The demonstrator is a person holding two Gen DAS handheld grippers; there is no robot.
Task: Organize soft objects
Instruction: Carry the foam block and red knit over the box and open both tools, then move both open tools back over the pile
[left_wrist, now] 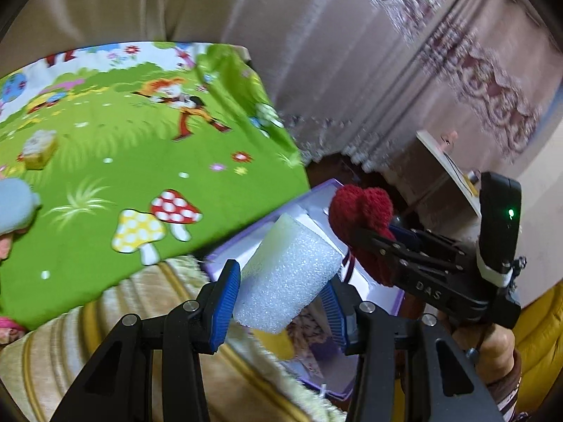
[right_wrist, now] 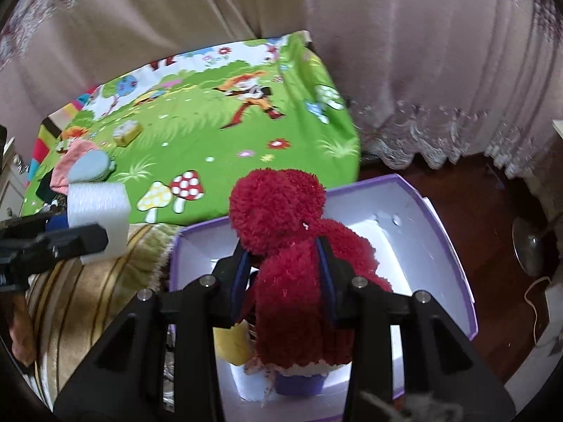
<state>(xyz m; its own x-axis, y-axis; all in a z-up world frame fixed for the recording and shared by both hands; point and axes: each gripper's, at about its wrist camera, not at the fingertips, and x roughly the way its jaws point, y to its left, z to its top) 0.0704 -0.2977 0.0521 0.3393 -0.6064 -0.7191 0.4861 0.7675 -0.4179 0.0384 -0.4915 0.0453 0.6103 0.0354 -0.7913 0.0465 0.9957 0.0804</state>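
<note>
White foam block (left_wrist: 288,274) and fuzzy red sock (right_wrist: 292,246), apparently, over the purple-rimmed box (right_wrist: 454,246).

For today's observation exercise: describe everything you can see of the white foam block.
The white foam block is a chunky, roughly rectangular piece of coarse, porous sponge with flat faces and softly rounded edges. It is clamped between the blue pads of the left gripper, held tilted in the air near the edge of the purple box, not yet inside. Only the pads touch it.

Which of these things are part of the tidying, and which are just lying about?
In the job: white foam block in left gripper; red fuzzy sock in right gripper; purple box.

Lying about: cartoon mat, curtain, striped rug.
</note>
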